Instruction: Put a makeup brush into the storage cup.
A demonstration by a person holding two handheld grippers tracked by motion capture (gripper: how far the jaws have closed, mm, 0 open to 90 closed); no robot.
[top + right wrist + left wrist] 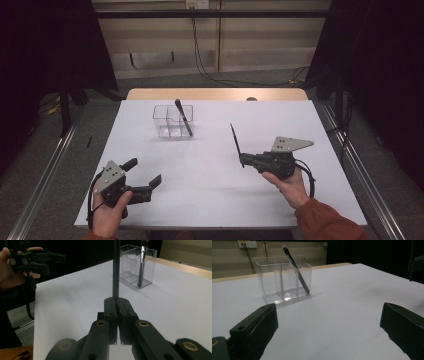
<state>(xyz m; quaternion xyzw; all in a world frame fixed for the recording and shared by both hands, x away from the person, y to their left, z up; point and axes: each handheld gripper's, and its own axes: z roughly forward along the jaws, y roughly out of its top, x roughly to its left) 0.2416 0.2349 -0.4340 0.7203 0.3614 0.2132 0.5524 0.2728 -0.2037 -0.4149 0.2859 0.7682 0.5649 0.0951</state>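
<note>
Black brush (115,270) in right gripper (117,302), tip cut off above.

A clear plastic organizer (172,122) with several compartments stands upright at the far middle of the white table (210,200). One dark brush (184,118) leans in its right-hand compartment, bristles up. A second slim dark brush (236,144) is clamped in the right gripper (243,160), pointing upward.

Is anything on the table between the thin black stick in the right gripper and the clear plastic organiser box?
Nothing visible: bare white table lies between the thin black stick and the clear plastic organiser box.
</note>
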